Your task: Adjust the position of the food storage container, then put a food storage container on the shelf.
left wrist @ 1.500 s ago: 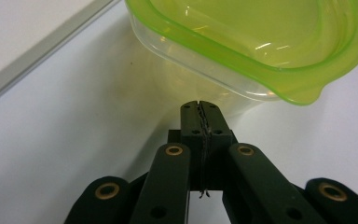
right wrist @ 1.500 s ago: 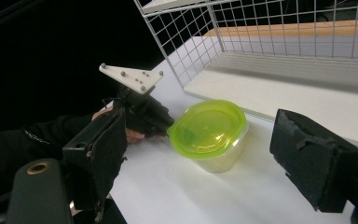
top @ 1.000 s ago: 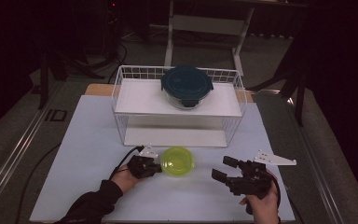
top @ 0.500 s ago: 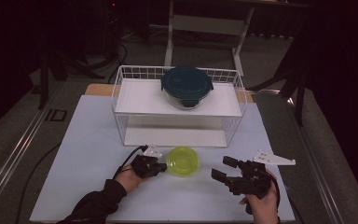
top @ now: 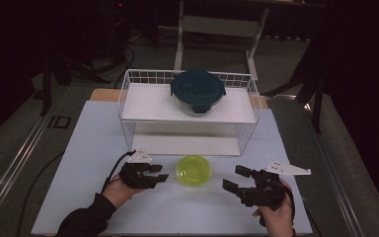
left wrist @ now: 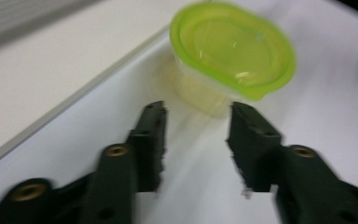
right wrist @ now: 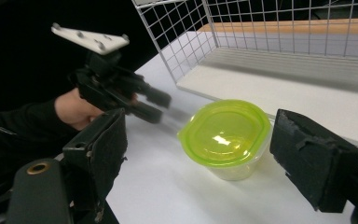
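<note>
Left gripper (top: 160, 174) drawn back off the green tub (top: 193, 170), jaws wide, empty. Right gripper (top: 236, 180) wide too, beside it. Tub freed on the mat, shifted rightward before the wire rack (top: 128, 86). Probably a handover.

Between my left tongs (top: 163, 173) and my right tongs (top: 236, 178) the only thing in the way is the small green-lidded tub (top: 193, 170), which sits on the bench (top: 94, 143) apart from both. My left jaws stand spread just short of it, with bare bench between them. Just behind the tub the white wire rack (top: 128, 129) walls off the far side. Bench lies open to the left of the rack and in front of the tub.
</note>
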Tool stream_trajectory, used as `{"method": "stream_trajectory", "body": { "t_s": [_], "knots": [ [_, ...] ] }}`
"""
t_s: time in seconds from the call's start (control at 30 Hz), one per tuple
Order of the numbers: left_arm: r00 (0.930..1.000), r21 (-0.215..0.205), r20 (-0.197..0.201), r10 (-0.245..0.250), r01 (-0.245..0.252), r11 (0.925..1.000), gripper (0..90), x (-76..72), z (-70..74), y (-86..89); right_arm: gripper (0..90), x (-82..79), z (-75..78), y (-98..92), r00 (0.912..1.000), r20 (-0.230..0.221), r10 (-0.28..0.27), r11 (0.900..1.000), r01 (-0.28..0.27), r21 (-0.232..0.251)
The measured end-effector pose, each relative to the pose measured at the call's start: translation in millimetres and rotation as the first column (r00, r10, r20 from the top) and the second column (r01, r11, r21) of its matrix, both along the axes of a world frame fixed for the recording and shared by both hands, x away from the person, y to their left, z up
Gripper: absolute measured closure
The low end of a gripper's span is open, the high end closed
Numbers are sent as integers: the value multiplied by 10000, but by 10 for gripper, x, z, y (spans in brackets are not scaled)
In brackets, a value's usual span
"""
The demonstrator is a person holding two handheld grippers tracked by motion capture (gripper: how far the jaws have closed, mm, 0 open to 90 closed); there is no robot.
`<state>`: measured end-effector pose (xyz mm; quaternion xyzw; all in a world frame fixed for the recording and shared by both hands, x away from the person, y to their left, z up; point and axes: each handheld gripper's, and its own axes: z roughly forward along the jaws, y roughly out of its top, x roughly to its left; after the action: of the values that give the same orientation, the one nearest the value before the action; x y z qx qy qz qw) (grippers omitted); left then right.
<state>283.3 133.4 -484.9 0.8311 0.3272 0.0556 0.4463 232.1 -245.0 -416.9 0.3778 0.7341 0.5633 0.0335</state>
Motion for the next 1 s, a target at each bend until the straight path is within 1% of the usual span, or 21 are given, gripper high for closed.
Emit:
{"method": "stream_trajectory", "body": {
  "t_s": [0.03, 0.1, 0.13, 0.17, 0.23, 0.3, 0.33, 0.37, 0.43, 0.47, 0.5, 0.53, 0.57, 0.63, 0.67, 0.73, 0.8, 0.87, 0.9, 0.93, 1.0],
  "knots": [
    [10000, -150, 44, 73, -73, 9999, 441, -16, 36, 23, 183, 1, 0, -1, 10000, 9, -13, 10000, 13, -24],
    [9999, -487, -59, -138, 135, 9987, 304, -39, 99, 55, 191, 7, -1, -5, 10000, 44, -23, 10000, 23, -53],
    [9999, -487, -59, -138, 135, 9987, 224, -39, 99, 55, 191, 12, -2, -3, 10000, 44, -22, 10000, 22, -81],
    [10000, -581, -35, -8, 6, 9983, 166, -64, 165, 56, 192, 15, -2, 0, 10000, 63, 5, 9999, -4, -125],
    [9999, -797, -103, 45, -53, 9968, 118, -84, 227, 39, 198, 16, -4, 6, 9998, 186, 35, 9998, -32, -184],
    [9998, -893, -193, -26, 8, 9960, 19, -102, 293, 1, 198, 22, -5, 15, 9996, 287, 79, 9995, -70, -311],
    [9998, -893, -193, -26, 8, 9960, 7, -102, 293, 1, 197, 29, -9, 20, 9991, 407, 76, 9991, -59, -411],
    [9999, -1133, -113, 11, -24, 9936, 6, -125, 358, -35, 198, 37, -11, 25, 9989, 474, 69, 9986, -44, -518],
    [9999, -1133, -113, 11, -24, 9936, 2, -125, 358, -35, 198, 49, -15, 31, 9987, 506, 87, 9984, -58, -557],
    [9998, -1256, 41, 194, -187, 9919, 2, -150, 425, -91, 197, 49, -15, 31, 9987, 506, 87, 9984, -58, -557],
    [9999, -1324, 22, 143, -139, 9911, 2, -153, 443, -115, 195, 73, -23, 43, 9964, 842, 89, 9975, -30, -700],
    [9998, -1305, 35, 214, -208, 9912, 3, -154, 457, -136, 192, 80, -24, 53, 9955, 935, 132, 9971, -60, -764],
    [9995, -1211, 1, 329, -326, 9921, 3, -149, 466, -157, 189, 87, -26, 62, 9951, 969, 170, 9968, -93, -793],
    [9988, -1352, -326, 367, -408, 9900, 6, -117, 468, -184, 179, 105, -31, 81, 9949, 984, 233, 9970, -159, -758],
    [9977, -1296, -452, 505, -560, 9900, 15, -104, 467, -199, 166, 119, -34, 90, 9959, 866, 244, 9969, -178, -760],
    [9963, -1244, -640, 571, -648, 9901, 30, -77, 459, -228, 156, 154, -35, 116, 9982, 525, 304, 9964, -261, -801],
    [9931, -1438, -971, 655, -792, 9864, 30, -46, 440, -250, 153, 199, -39, 140, 9992, 222, 323, 9963, -304, -809],
    [9848, -1596, -1646, 563, -829, 9837, 23, 12, 407, -266, 139, 258, -58, 174, 9990, -84, 435, 9951, -440, -882],
    [9785, -1708, -2011, 464, -817, 9819, 21, 48, 380, -274, 139, 291, -75, 191, 9987, -212, 456, 9946, -473, -926],
    [9737, -1806, -2232, 460, -877, 9796, 22, 75, 352, -285, 139, 323, -92, 205, 9985, -380, 405, 9946, -439, -941],
    [9725, -1732, -2260, 572, -979, 9800, 49, 122, 301, -307, 138, 392, -135, 234, 9956, -873, 327, 9956, -402, -848]
  ]
}}
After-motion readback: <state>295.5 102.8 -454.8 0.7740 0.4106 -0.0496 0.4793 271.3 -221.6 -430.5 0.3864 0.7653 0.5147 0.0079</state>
